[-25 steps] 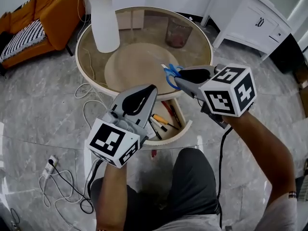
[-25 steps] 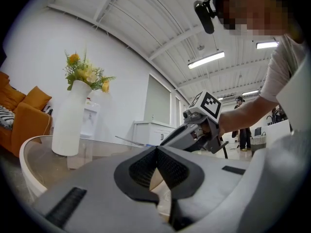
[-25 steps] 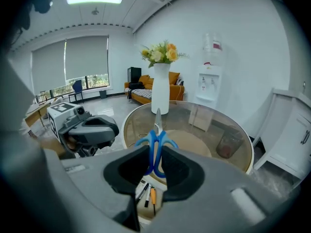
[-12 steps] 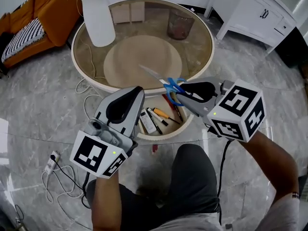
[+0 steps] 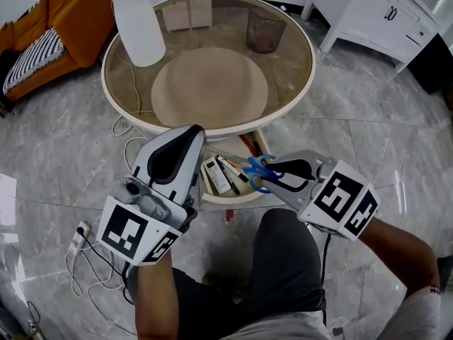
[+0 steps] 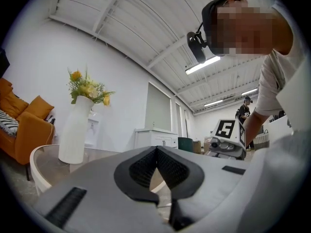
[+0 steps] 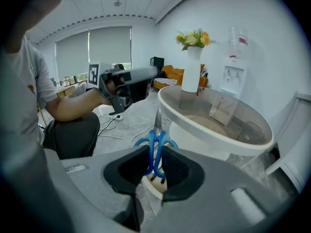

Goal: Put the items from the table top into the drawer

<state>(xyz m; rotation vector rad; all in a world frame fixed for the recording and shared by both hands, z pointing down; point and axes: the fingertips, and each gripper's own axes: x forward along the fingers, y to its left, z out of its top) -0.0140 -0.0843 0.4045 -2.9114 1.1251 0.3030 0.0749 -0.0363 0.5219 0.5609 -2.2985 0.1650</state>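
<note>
Blue-handled scissors (image 5: 255,170) (image 7: 155,148) are clamped by their handles in my right gripper (image 5: 265,168) (image 7: 155,155), blades pointing away from it. The gripper holds them just above the open drawer (image 5: 238,197) under the near edge of the round glass table (image 5: 212,129). The drawer holds several tools and a white flat item (image 5: 214,176). My left gripper (image 5: 190,134) (image 6: 156,150) hovers left of the drawer, jaws shut with nothing between them. The right gripper view shows the drawer (image 7: 156,184) below the scissors.
A white vase (image 5: 138,23) with flowers and a dark cup (image 5: 265,32) show at the tabletop's far side. A white cabinet (image 5: 382,16) stands at the back right, an orange sofa (image 5: 67,23) at the back left. Cables and a power strip (image 5: 76,234) lie on the floor left of my knees.
My right gripper carried the scissors from over the table's near edge down and toward me, to above the open drawer. The left gripper stayed about where it was.
</note>
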